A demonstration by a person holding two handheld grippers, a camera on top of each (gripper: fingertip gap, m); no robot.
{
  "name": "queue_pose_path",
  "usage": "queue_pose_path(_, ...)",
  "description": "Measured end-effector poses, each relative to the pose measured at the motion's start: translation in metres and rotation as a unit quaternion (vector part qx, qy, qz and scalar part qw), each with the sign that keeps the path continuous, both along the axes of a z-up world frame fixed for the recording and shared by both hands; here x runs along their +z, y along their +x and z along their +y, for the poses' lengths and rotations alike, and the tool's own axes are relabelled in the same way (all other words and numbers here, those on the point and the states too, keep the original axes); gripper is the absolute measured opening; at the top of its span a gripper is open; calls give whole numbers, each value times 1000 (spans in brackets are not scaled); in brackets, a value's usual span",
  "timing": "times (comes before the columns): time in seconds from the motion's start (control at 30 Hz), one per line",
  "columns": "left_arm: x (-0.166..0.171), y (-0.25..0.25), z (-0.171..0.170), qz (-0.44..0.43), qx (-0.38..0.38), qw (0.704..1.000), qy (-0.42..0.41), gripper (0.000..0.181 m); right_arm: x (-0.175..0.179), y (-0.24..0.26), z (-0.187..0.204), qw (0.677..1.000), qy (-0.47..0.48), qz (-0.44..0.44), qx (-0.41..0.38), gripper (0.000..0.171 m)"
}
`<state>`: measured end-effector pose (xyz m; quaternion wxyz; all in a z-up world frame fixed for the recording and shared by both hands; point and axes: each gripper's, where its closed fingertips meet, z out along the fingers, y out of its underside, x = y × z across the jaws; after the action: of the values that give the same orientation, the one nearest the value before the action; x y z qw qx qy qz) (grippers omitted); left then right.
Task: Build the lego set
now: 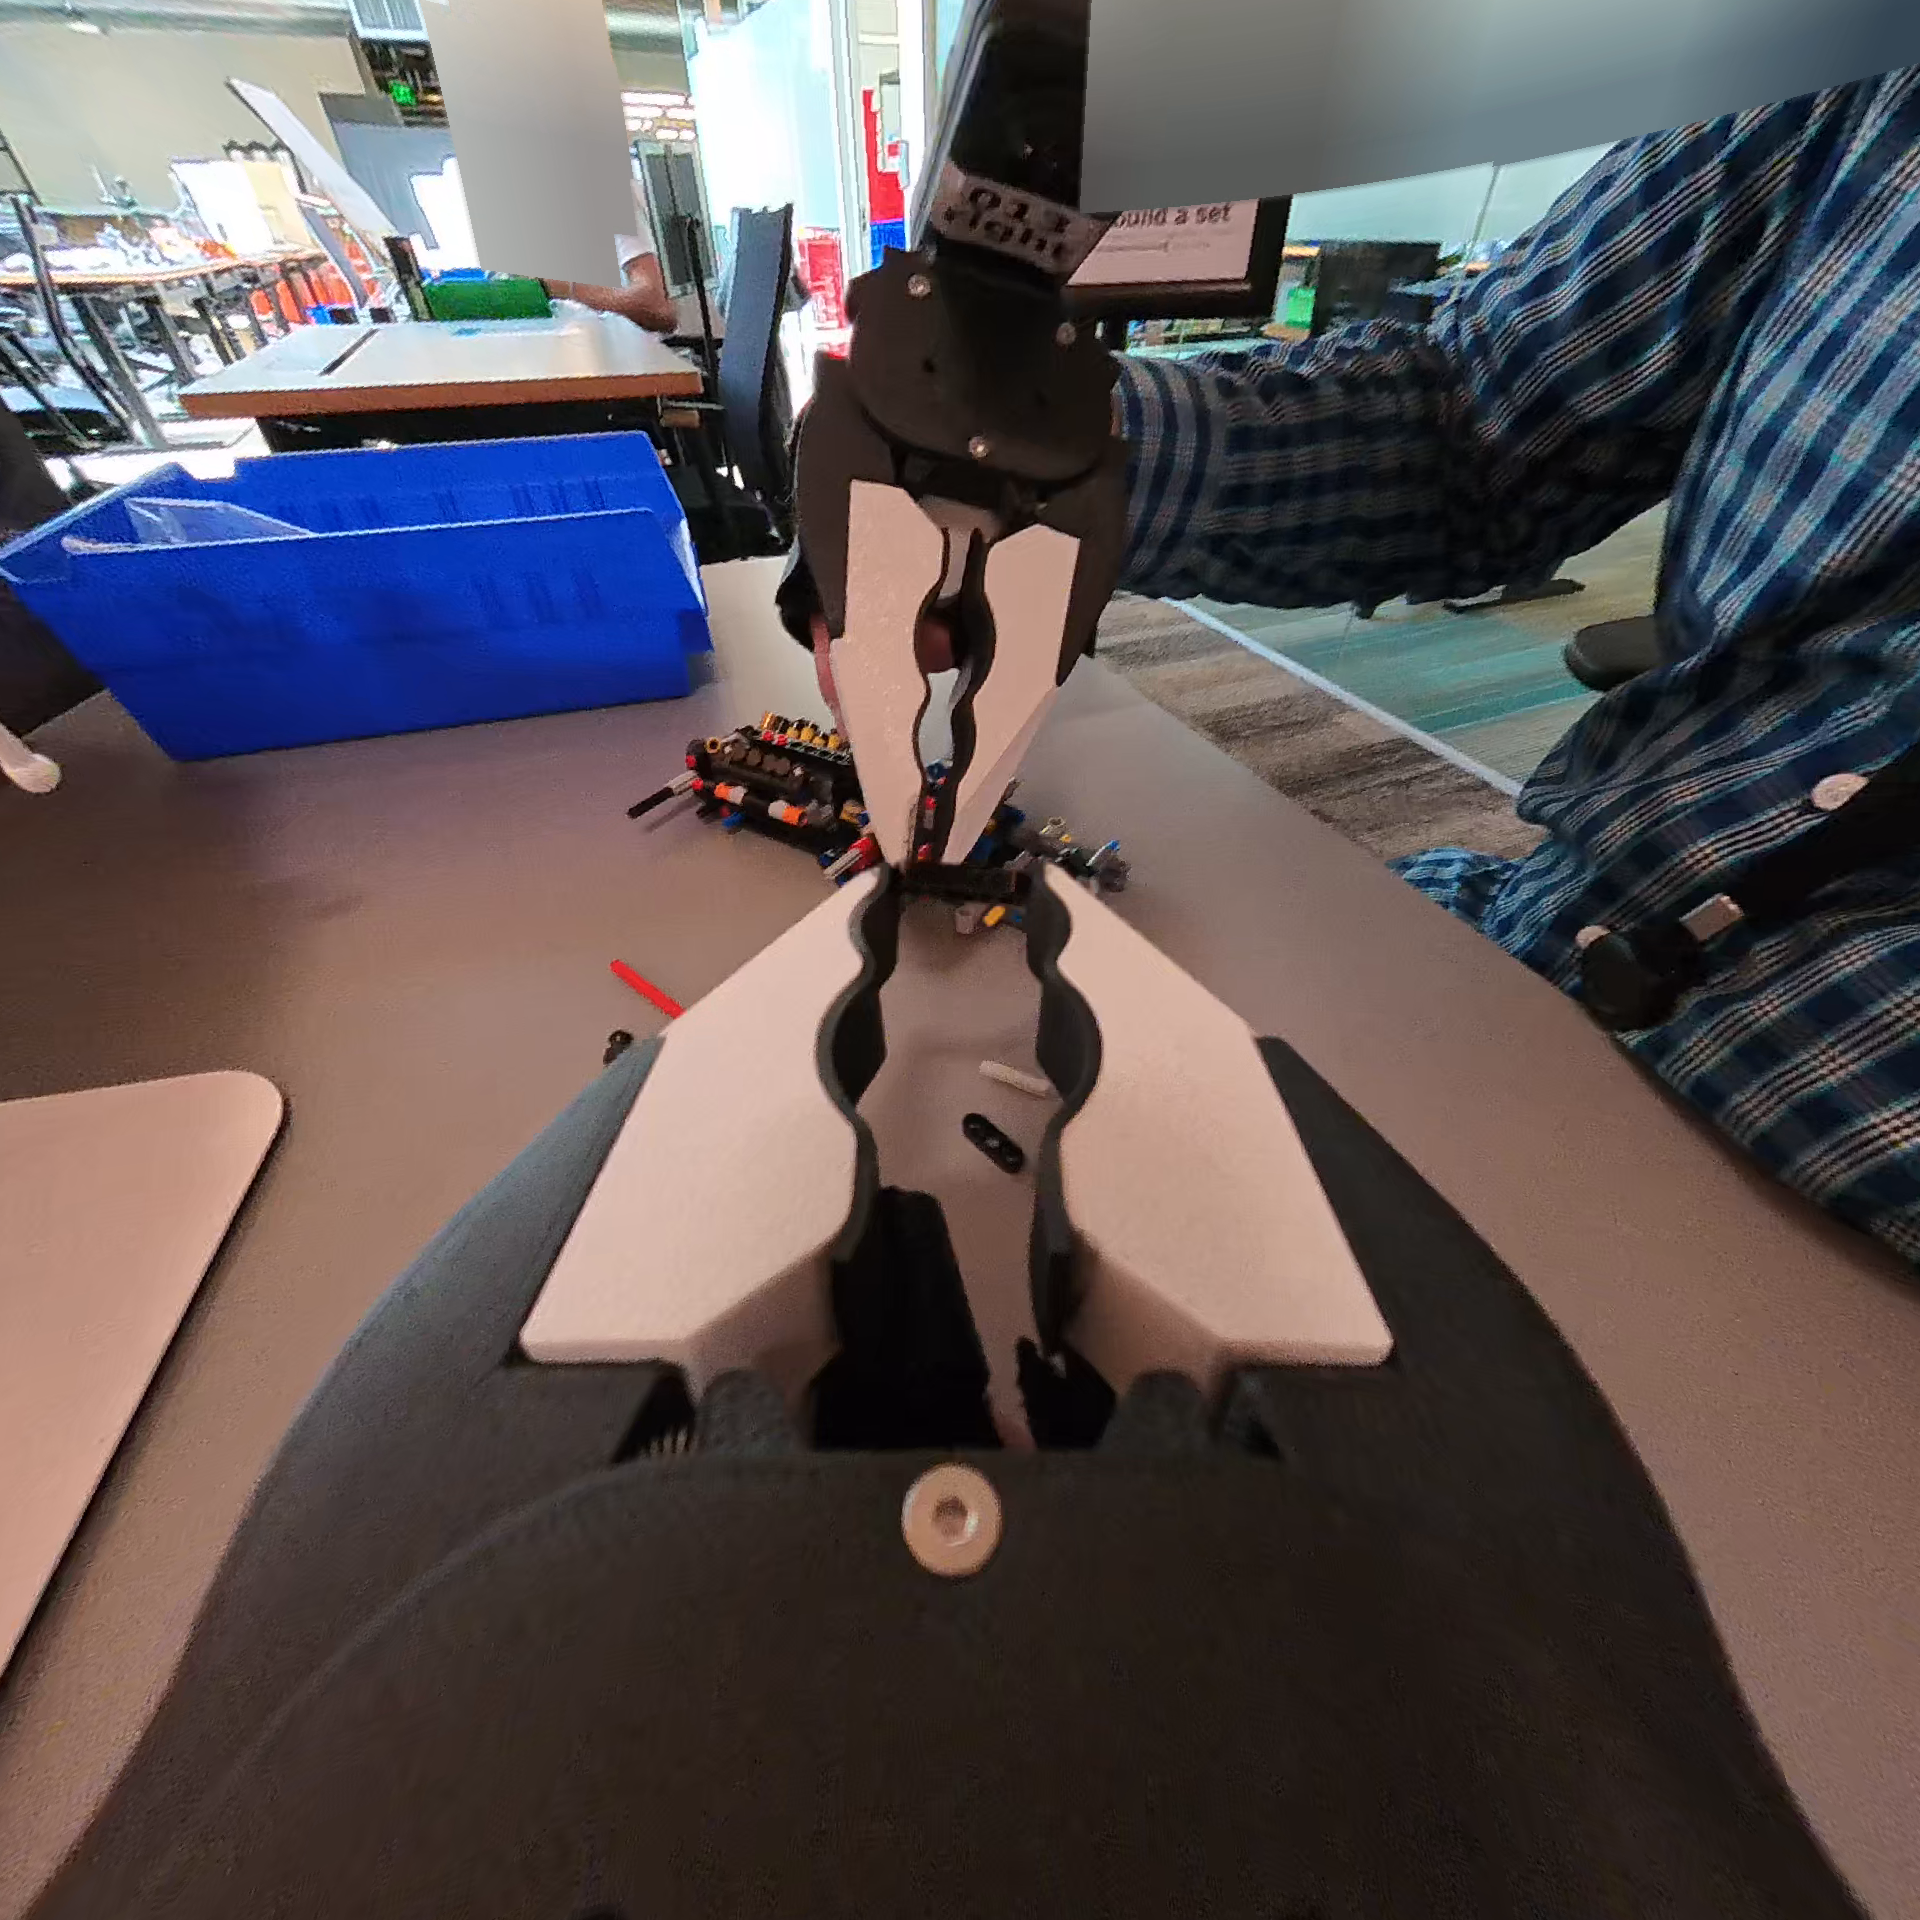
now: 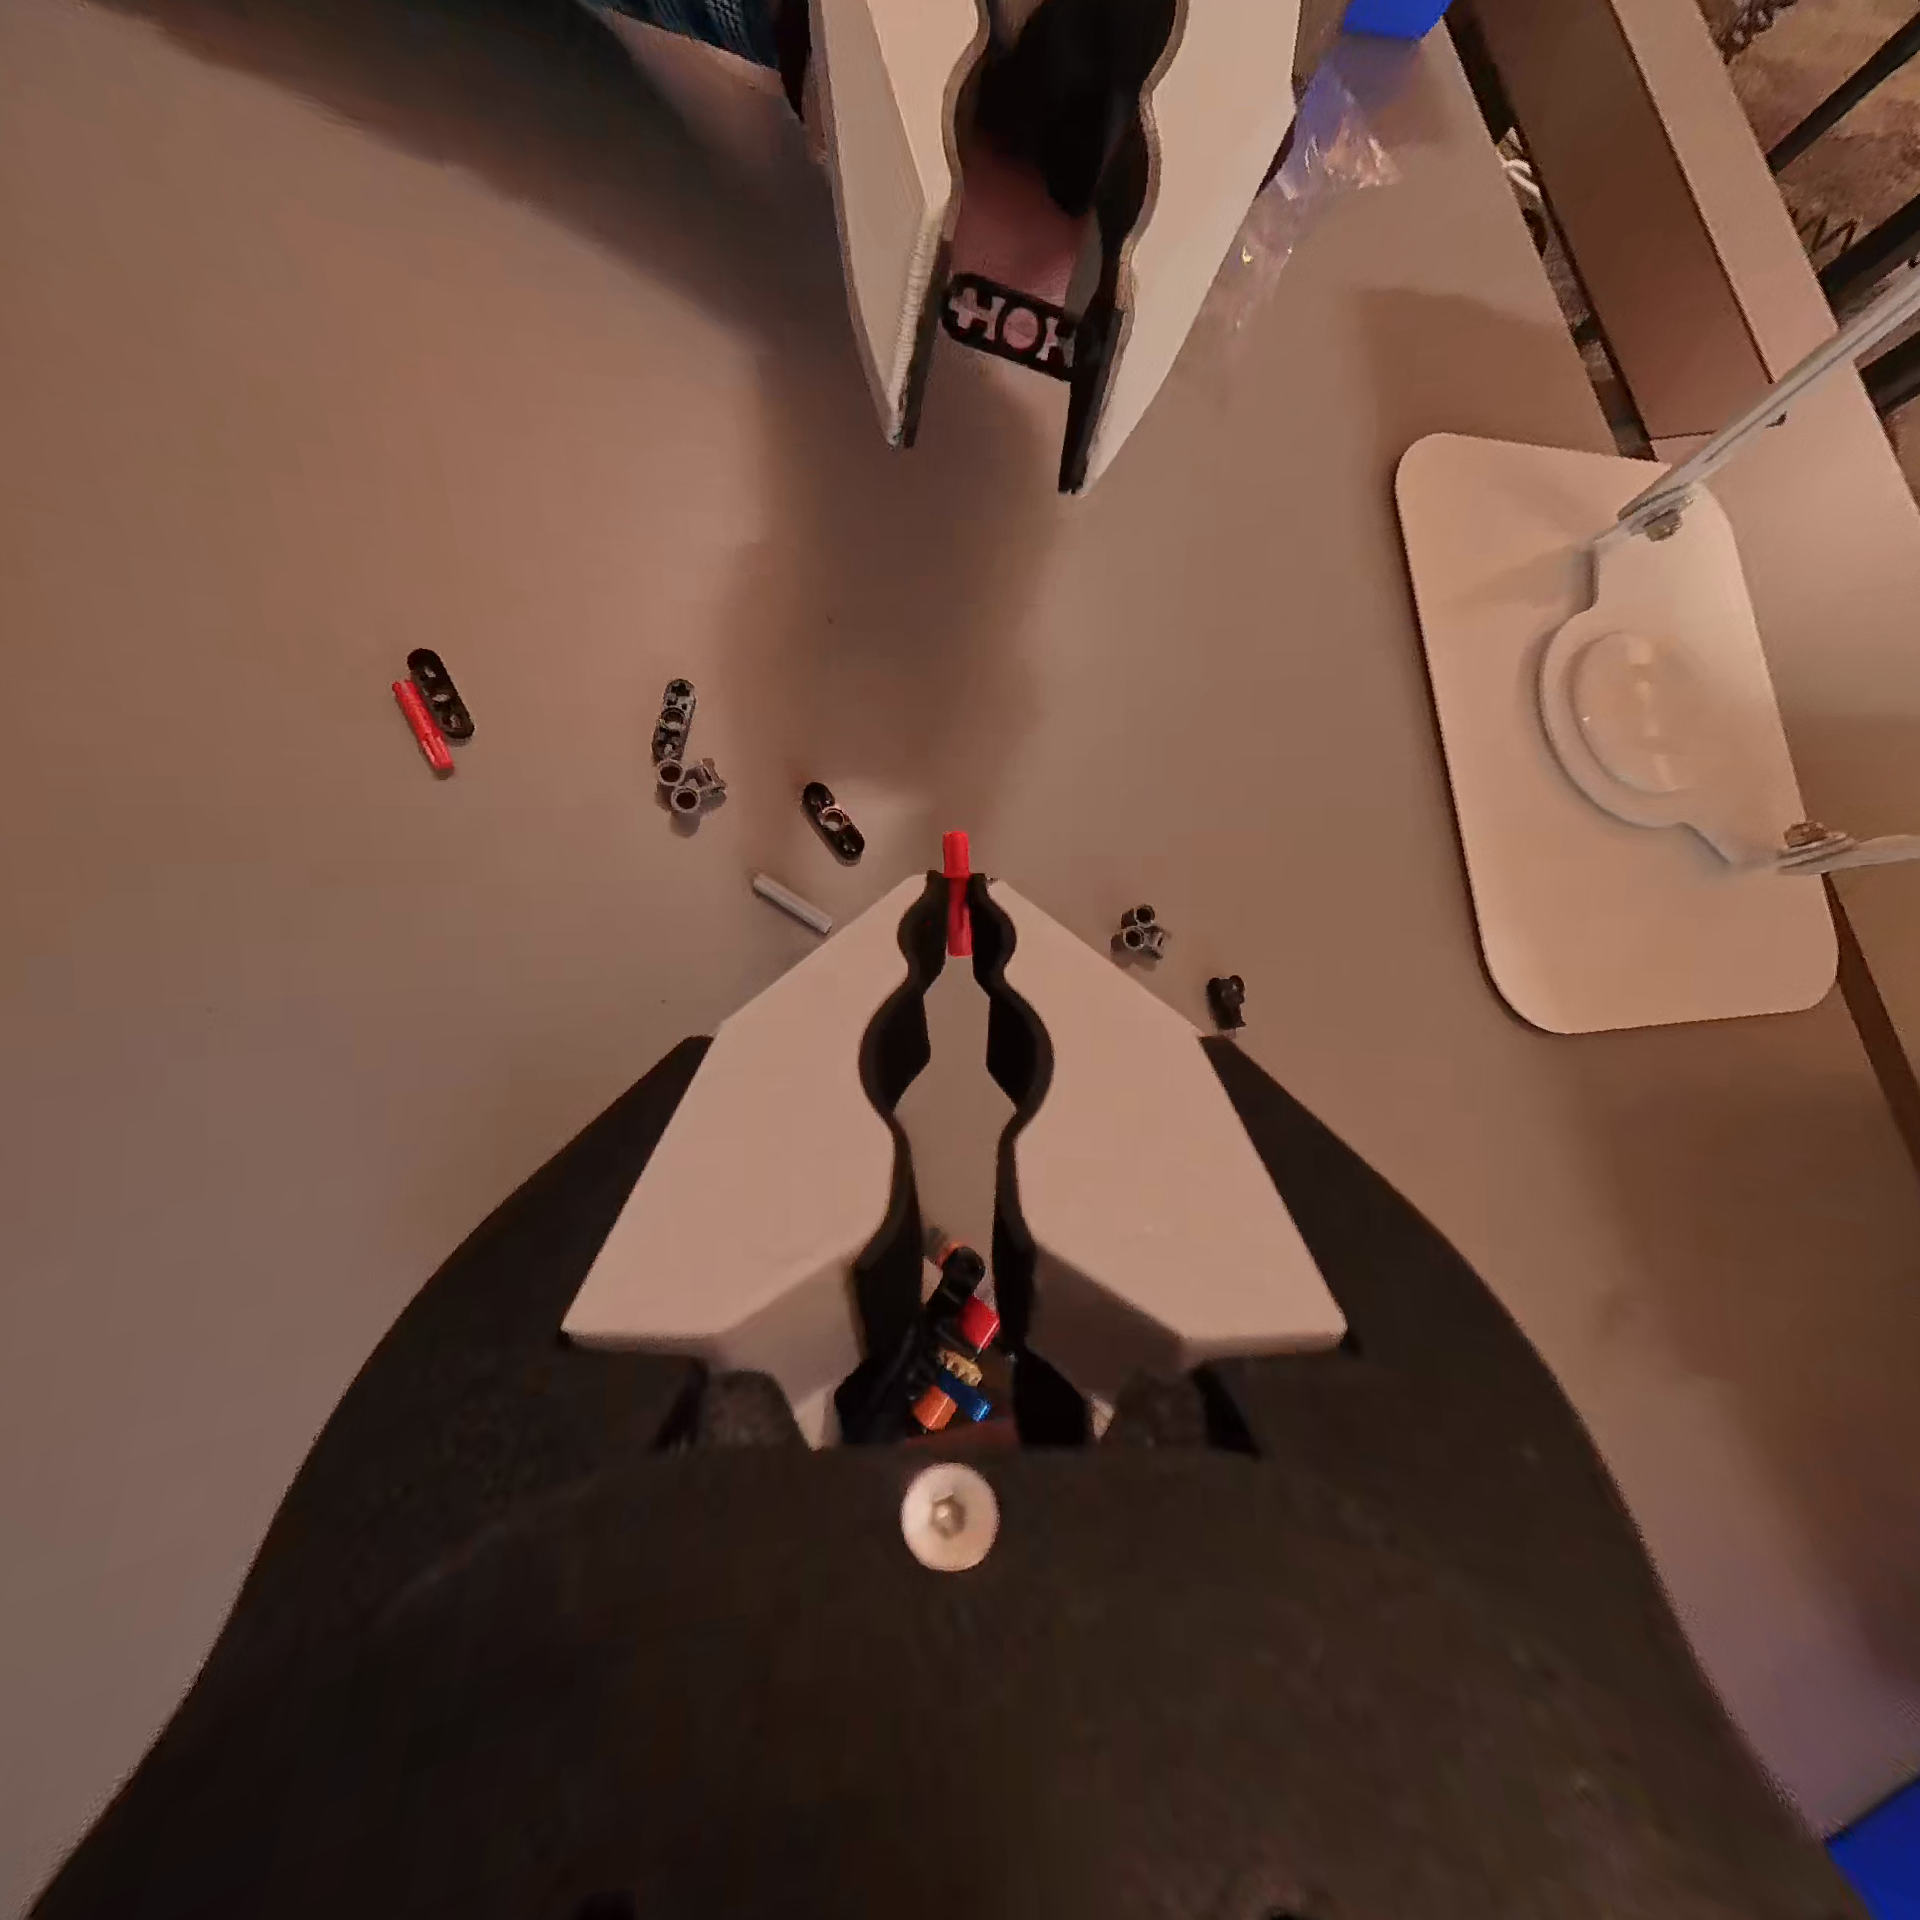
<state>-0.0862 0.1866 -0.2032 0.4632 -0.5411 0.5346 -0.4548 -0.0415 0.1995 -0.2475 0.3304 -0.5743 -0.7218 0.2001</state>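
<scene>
My left gripper (image 1: 964,883) is shut on a short black beam (image 1: 961,883), held crosswise between its fingertips above the grey table (image 1: 416,883). In the right wrist view the left gripper (image 2: 987,457) comes in from the top, with the black beam (image 2: 1008,332) between its fingers. My right gripper (image 2: 954,883) is shut on a small red axle (image 2: 954,857) that sticks out past its tips. In the left wrist view the right gripper (image 1: 930,847) points down, its tips right at the beam. The partly built model (image 1: 779,779) lies behind them.
Loose pieces lie on the table: black short beams (image 2: 442,694) (image 2: 831,821), a red axle (image 2: 423,724), grey connectors (image 2: 686,784) (image 2: 1141,930) and a grey axle (image 2: 792,902). A blue bin (image 1: 395,592) stands at back left. There is a white stand base (image 2: 1610,727) and a plaid sleeve (image 1: 1558,416). There is about 7 cm between the tips of the two grippers.
</scene>
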Motion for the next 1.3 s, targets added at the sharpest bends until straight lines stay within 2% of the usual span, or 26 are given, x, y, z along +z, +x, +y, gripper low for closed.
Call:
queue_pose_path(0.17, 7, -2, -4, -18, -12, 1000, -10, 23, 5, -3, -4, 1000, -5, 10, 14, 1)
queue_pose_path(0.37, -5, -3, 1, 13, -2, 1000, -5, 23, 6, -4, -5, 1000, -14, 13, 12, 1)
queue_pose_path(0.47, -11, 2, 2, 35, 9, 999, 16, 24, 12, -9, -7, 999, -25, 24, -1, 1)
queue_pose_path(0.57, -20, 8, 8, 84, 38, 993, 71, 24, 19, -13, -7, 999, -39, 32, -19, 0)
queue_pose_path(0.73, -32, 17, 16, 183, 82, 961, 191, 23, 24, -17, -11, 999, -37, 9, -32, 1)
queue_pose_path(1.0, -22, 27, 21, 230, 115, 914, 313, 24, 26, -20, -11, 996, -68, -22, -48, 0)
queue_pose_path(1.3, -22, 32, 24, 277, 131, 865, 397, 23, 23, -16, -10, 989, -124, -56, -59, 0)
